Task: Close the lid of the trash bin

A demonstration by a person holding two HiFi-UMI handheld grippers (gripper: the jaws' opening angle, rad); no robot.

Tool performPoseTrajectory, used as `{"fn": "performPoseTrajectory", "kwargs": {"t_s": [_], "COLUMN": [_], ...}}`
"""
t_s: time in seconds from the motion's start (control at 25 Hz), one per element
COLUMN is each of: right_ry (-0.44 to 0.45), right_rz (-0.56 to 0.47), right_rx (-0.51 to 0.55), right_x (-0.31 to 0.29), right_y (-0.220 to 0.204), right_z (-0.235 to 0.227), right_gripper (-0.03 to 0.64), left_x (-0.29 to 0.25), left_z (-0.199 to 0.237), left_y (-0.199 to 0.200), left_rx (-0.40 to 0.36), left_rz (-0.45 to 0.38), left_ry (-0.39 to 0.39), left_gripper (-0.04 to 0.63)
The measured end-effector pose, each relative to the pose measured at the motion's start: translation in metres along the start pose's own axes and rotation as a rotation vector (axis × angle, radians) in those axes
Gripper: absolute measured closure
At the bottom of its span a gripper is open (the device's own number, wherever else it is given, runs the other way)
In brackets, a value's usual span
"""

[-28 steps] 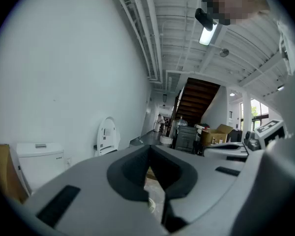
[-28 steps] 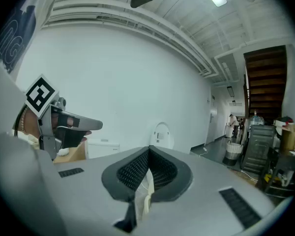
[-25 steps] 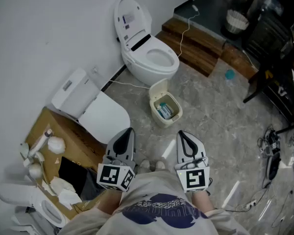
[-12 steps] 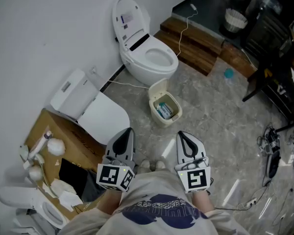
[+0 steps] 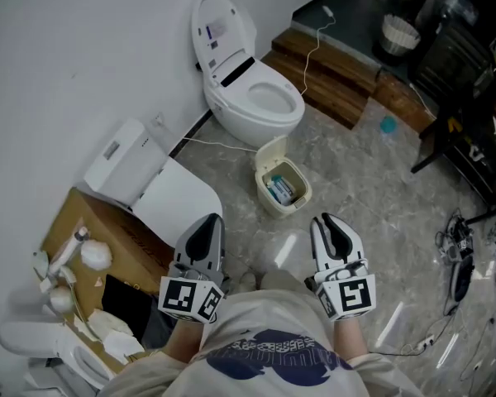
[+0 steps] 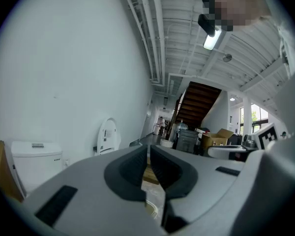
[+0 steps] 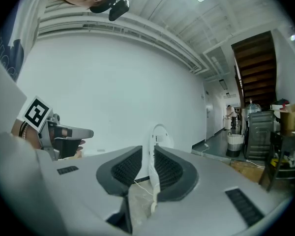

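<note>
1. The trash bin point(image 5: 296, 206) stands on the stone floor, just near of the white toilet point(image 5: 260, 106), far of both grippers and well apart from them.
2. Its lid point(image 5: 270, 150) is raised, standing roughly upright on the bin's far-left edge. The hinge is judged to lie there, so the lid would have to be tipped toward the near right to shut.
3. The left gripper point(image 5: 208, 223) is held with its fingers pressed together, nothing between them, pointing level toward the far side.
4. The right gripper point(image 5: 329, 223) has jaws that are opening. Only a narrow gap is seen, and nothing is held in it; the toilet shows beyond the gap.
5. The bin is found between the 2 grippers' lines, somewhat closer to the right gripper, which is judged better placed to reach the lid's top edge from behind.
6. Inside the open bin some rubbish point(image 5: 280, 190) is seen, blue and white; what it is cannot be told. It lies below the rim and is not expected to block the lid.
7. At the left, a second white toilet point(image 5: 153, 184) rests on a cardboard box point(image 5: 83, 222), clear of the path.
</note>
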State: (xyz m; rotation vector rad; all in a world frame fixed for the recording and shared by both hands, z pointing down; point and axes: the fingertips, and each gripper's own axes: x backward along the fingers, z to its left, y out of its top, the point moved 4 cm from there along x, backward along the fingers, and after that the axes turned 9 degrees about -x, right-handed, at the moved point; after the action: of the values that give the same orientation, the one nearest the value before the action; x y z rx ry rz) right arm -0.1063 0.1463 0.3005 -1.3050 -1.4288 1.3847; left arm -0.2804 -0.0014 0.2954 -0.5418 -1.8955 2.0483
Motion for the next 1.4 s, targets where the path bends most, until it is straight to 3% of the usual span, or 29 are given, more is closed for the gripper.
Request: {"fn": "performPoseTrajectory", "kwargs": {"t_s": [0.08,0.12,0.36,0.68,0.84,1.0,1.2,1.4], "right_ry": [-0.012,-0.016,0.014,0.155,0.245,0.352,0.475,0.631], "right_rz": [-0.004,-0.004,0.011,0.036,0.087,0.117,0.166,0.298], "right_rx": [-0.011,-0.018,0.017,0.072,0.107,0.122,0.195,0.421], "right_x": [-0.007,-0.011,-0.038,-0.080,-0.104,-0.125,-0.152,-0.181], "right_y": [0.002,0.003,0.006,0.023,0.038,0.049,0.043,0.006], "right_z": [-0.012,-0.019,-0.060,-0.169,-0.234,-0.276,-0.291,-0.272], "right_gripper": [0.434,0.411,0.383,0.372,0.330,0.330,0.330,0.346], "left_x": [-0.008,-0.013,-0.045,-0.121,-0.160,-0.186,-0.197,-0.190], "left_z": [0.004,0.005,-0.004,-0.044,-0.069,-0.093,-0.111,-0.093], "left_y": [0.000,0.000,0.001,-0.013,-0.009,0.000,0.001,0.000], "left_rx": [-0.004,-0.006,-0.037,-0.023,-0.024,-0.033,-0.058,-0.064], "left_rz": [-0.008,-0.007,-0.003,0.027,0.053,0.071,0.096,0.104], "left_ry": [-0.003,-0.003,0.032,0.208,0.294,0.397,0.461,0.488], "left_gripper": [0.560,0.513,0.359,0.357,0.296,0.293,0.292,0.293]}}
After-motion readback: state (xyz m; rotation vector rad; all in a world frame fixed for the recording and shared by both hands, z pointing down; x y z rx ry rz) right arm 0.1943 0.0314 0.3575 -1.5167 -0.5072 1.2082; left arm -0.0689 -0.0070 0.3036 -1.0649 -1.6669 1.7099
